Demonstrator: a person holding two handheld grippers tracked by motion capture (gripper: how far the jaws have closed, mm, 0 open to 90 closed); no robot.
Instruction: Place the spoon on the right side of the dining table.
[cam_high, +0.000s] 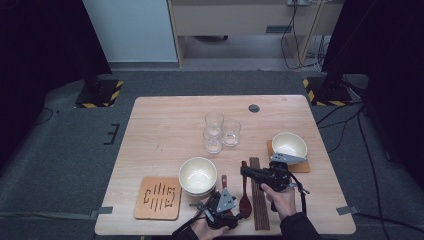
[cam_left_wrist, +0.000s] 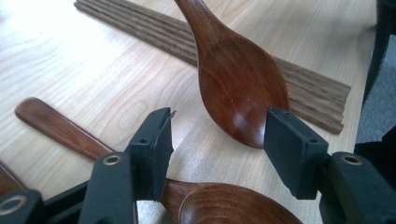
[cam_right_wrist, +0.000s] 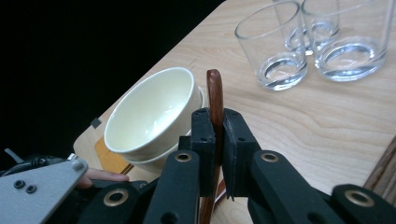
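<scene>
While the right hand-held gripper (cam_right_wrist: 215, 140) clamps the handle of a dark wooden spoon (cam_high: 245, 192) lying low and centre on the pale wooden surface (cam_high: 165, 125), the left hand-held gripper (cam_left_wrist: 217, 140) stands half open around its bowl, not pressing. Next, I'd judge, comes a lift toward the stacked cream bowls (cam_high: 197, 175).

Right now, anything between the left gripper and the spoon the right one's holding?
Nothing visible. The left gripper has open jaws flanking the bowl tip of the spoon; a second spoon lies below them, chopsticks beyond. Right gripper is clamped on its handle.
</scene>
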